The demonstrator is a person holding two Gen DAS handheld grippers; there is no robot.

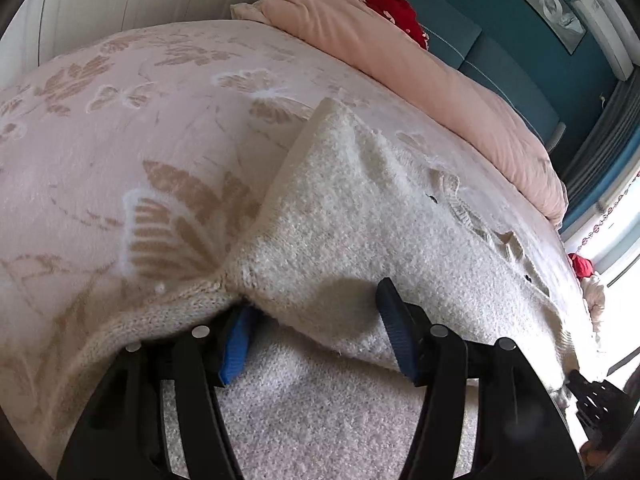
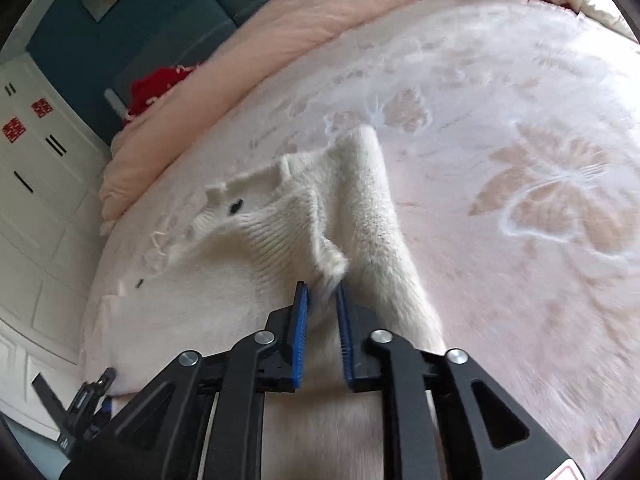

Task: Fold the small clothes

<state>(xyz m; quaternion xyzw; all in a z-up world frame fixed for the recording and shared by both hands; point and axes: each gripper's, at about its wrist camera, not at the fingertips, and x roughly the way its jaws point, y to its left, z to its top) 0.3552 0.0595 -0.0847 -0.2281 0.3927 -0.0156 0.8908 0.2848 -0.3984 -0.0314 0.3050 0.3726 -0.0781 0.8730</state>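
The right gripper (image 2: 322, 304) has its blue-padded fingers (image 2: 301, 332) drawn close together, pinching a fuzzy tip of a white knit sweater (image 2: 256, 240). The sweater lies spread on a bed (image 2: 500, 120) covered by a pink blanket with a pale floral pattern, one long part stretching away from the fingers. The left gripper (image 1: 316, 320) has its fingers (image 1: 394, 324) spread wide apart, with a folded edge of the sweater (image 1: 360, 208) draped over and between them; whether they grip it cannot be told. A rolled pink duvet (image 2: 280, 28) lies along the far side of the bed, with red fabric (image 2: 154, 88) beside it.
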